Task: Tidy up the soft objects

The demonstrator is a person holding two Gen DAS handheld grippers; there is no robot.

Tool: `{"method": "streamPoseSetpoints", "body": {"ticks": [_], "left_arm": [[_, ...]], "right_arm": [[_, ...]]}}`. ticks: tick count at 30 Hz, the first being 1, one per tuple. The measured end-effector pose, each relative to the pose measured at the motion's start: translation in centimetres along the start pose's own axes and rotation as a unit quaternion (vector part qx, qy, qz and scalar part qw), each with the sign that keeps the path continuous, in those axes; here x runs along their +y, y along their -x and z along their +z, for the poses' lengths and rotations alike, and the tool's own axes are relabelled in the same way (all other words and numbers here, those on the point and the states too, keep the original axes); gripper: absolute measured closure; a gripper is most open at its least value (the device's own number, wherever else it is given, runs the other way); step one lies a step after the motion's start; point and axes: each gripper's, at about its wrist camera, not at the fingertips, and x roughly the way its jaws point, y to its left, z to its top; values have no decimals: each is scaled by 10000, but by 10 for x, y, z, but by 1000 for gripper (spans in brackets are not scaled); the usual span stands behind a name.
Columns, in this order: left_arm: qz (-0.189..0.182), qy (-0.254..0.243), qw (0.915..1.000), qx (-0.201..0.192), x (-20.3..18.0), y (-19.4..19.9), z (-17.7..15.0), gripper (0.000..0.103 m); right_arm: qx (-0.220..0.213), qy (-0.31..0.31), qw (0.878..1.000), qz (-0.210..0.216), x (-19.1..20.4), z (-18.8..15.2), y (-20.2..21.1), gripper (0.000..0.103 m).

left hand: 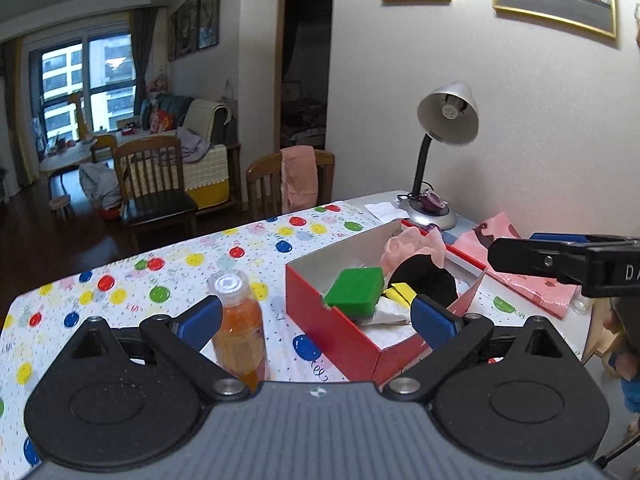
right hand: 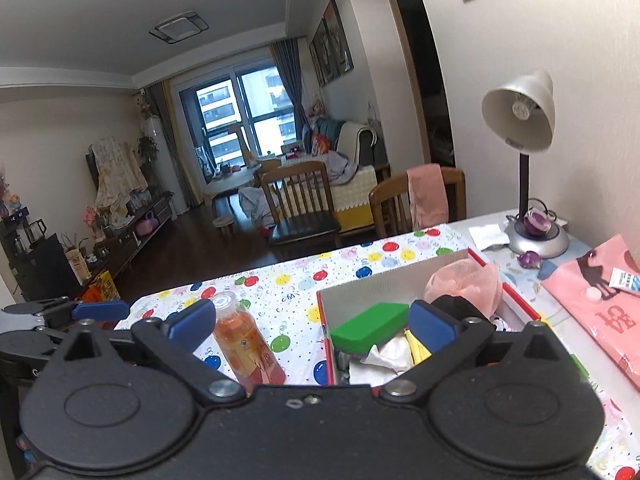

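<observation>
Both tools, left and right, gape empty before the red box, its length running toward the lamp.

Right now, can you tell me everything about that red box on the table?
The red box is an open cardboard box with no lid on, red outside and plain white inside. It sits flat on the balloon-patterned tablecloth, to the right of an orange drink bottle and not touching it. It is stuffed full: a green sponge-like block leans on its near wall, with a pink frilly cloth, something black, a yellow piece and white crumpled cloth behind. Neither gripper touches it.
</observation>
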Motion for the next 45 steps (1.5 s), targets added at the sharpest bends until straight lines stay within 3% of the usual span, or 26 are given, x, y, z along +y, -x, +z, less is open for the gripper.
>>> {"method": "streamPoseSetpoints", "body": {"ticks": [20, 30, 45], "left_arm": [[527, 434, 9967, -430, 21, 54, -29, 2], [553, 462, 9956, -596, 20, 66, -32, 2], [532, 546, 9956, -541, 25, 65, -34, 2]], "right_arm": [[-369, 626, 9973, -85, 51, -27, 13, 0], [-341, 655, 9973, -50, 58, -29, 17, 0], [-272, 645, 9975, -4, 57, -29, 18, 0]]}}
